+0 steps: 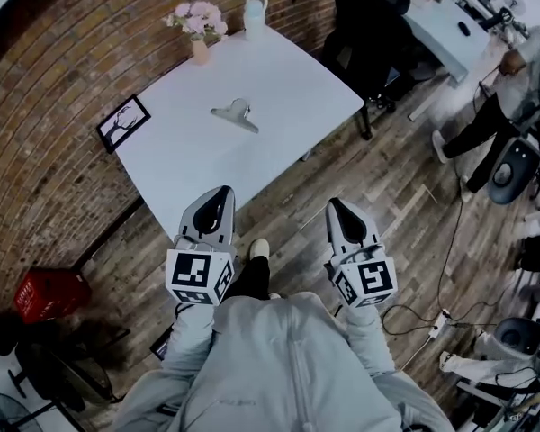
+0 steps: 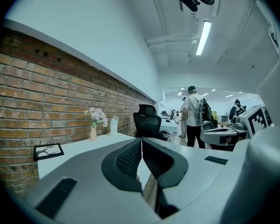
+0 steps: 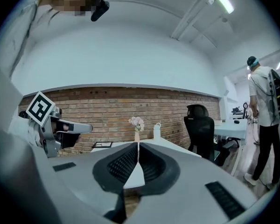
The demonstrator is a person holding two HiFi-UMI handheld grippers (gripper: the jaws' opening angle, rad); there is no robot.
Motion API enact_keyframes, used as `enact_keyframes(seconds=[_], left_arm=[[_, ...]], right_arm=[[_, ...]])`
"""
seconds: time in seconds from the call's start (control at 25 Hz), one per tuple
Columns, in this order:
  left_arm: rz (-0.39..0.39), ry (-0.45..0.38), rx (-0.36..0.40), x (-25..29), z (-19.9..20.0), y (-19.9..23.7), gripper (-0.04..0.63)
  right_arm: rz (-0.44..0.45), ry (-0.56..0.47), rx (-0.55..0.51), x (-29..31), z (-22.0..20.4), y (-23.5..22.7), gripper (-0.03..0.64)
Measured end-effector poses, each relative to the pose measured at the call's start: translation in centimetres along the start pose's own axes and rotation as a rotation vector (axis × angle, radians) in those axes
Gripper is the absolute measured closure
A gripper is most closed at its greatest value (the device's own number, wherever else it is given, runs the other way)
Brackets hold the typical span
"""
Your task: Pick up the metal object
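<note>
Head view: metal clip (image 1: 235, 113) lies mid-table (image 1: 288, 142), well ahead of the left gripper (image 1: 219, 196) and right gripper (image 1: 336, 207), both over plank floor (image 1: 405, 196). Left gripper view: jaws clenched, empty, with a brick wall (image 2: 46, 101) beyond. Right gripper view: jaws pressed together, gripping nothing.

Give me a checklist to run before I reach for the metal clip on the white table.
1. Clip located: ok. The metal clip lies near the middle of the white table.
2. Space round the clip: ok. The flower vase, white jug and framed picture sit near the table's edges, apart from it.
3. Left gripper empty: ok. Jaws together, nothing between them.
4. Right gripper empty: ok. Jaws together, nothing between them.
5. Jaws ready to grasp: not ok. Both are shut; one must open first.
6. Clip within reach: not ok. Both grippers are short of it, at the table's near side.
</note>
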State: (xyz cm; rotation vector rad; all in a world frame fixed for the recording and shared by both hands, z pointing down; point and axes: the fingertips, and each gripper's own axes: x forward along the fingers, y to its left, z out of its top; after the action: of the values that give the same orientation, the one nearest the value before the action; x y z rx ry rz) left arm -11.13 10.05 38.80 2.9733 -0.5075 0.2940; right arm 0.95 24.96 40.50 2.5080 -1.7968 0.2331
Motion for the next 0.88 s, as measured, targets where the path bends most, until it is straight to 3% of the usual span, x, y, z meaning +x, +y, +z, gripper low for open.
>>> enact_keyframes(seconds=[0.4,0.88], left_arm=[[0.000,-0.006,0.006,7.6,2.9,5.8,0.566],[0.005,0.019,-0.004,9.7,2.3,9.6,0.566]], right_arm=[[0.021,0.001,-0.002,9.8,2.4,-1.9,0.592],[0.052,0.027,0.001,15.8,2.4,-0.7,0.592]])
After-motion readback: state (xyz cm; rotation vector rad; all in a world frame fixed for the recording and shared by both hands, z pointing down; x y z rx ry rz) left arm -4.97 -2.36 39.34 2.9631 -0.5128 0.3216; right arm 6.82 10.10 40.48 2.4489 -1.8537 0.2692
